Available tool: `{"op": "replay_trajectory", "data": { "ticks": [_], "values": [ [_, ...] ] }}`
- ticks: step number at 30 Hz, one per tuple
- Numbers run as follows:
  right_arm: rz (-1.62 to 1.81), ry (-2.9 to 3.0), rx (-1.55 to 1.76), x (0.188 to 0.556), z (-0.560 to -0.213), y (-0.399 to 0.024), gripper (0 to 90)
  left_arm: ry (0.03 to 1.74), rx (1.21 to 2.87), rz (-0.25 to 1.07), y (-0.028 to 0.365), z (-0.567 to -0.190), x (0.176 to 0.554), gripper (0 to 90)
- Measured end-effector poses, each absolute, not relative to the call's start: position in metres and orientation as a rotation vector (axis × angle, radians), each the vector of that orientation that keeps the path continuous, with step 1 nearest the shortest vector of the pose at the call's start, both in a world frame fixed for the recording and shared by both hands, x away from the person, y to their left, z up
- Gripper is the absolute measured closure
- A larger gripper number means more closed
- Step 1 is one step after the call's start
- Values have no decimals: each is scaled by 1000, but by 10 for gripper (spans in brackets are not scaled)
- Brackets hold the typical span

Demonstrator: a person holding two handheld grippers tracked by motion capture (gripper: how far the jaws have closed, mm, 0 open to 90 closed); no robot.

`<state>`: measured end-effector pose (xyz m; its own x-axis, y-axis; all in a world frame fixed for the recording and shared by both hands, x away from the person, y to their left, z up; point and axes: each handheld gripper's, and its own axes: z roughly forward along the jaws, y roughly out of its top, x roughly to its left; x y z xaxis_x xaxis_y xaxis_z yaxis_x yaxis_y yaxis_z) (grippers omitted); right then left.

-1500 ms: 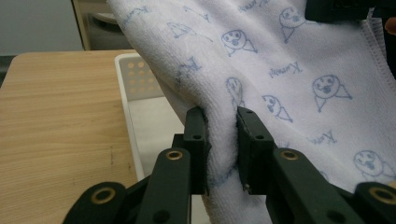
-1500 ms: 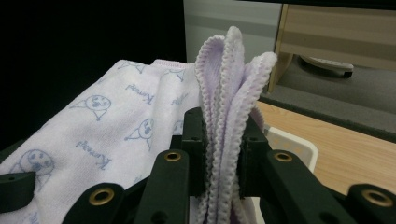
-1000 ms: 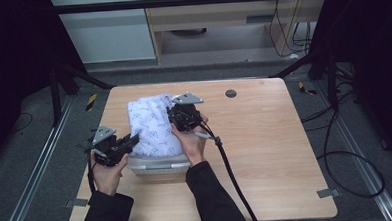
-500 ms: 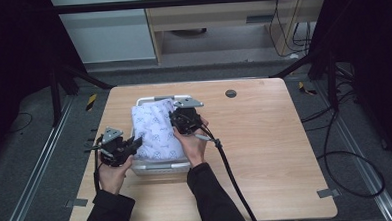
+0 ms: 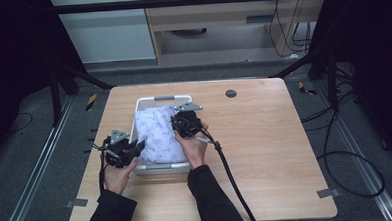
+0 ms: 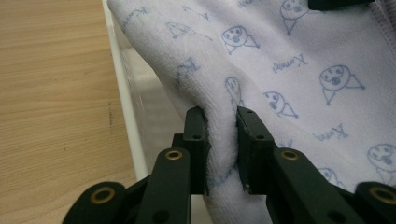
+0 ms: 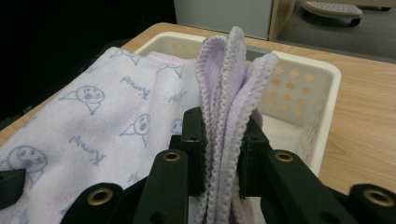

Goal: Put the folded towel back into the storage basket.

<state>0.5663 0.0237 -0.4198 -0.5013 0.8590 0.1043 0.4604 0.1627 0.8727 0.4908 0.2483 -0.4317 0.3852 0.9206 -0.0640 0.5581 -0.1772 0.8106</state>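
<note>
A pale lilac towel [image 5: 157, 134] printed with small blue cartoon faces drapes across a white plastic basket [image 5: 162, 99] on the wooden table. My left gripper [image 5: 135, 146] is at the basket's left side, shut on a fold of the towel [image 6: 219, 140]. At the basket's right side my right gripper [image 5: 177, 125] is shut on the towel's bunched stitched edges [image 7: 226, 126], which stand up between its jaws. In the right gripper view the basket's perforated far wall [image 7: 289, 84] shows behind the cloth.
The basket's rim [image 6: 123, 107] runs beside bare wood in the left gripper view. A dark round grommet [image 5: 230, 93] sits in the table top toward the far right. A black cable [image 5: 226, 164] trails from the right gripper across the table toward its near edge.
Both grippers have come down with the towel between them. The towel has sunk into the basket, and the basket's far rim and handle have come into sight.
</note>
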Motion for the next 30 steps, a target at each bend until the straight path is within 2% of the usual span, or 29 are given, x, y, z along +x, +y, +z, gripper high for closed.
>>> {"op": "replay_trajectory", "data": {
  "ticks": [16,24,25,30],
  "values": [
    [1226,2054,1254,569,-432,26,746,1297,1900,577,247,-441,496,722],
    [1175,2091,1270,573,-436,26,605,1296,1880,594,246,-435,494,605],
    [1176,2081,1267,573,-435,24,567,1292,1868,598,246,-433,493,597],
    [1171,2064,1244,571,-430,20,490,1282,1851,606,247,-429,491,569]
  ]
}}
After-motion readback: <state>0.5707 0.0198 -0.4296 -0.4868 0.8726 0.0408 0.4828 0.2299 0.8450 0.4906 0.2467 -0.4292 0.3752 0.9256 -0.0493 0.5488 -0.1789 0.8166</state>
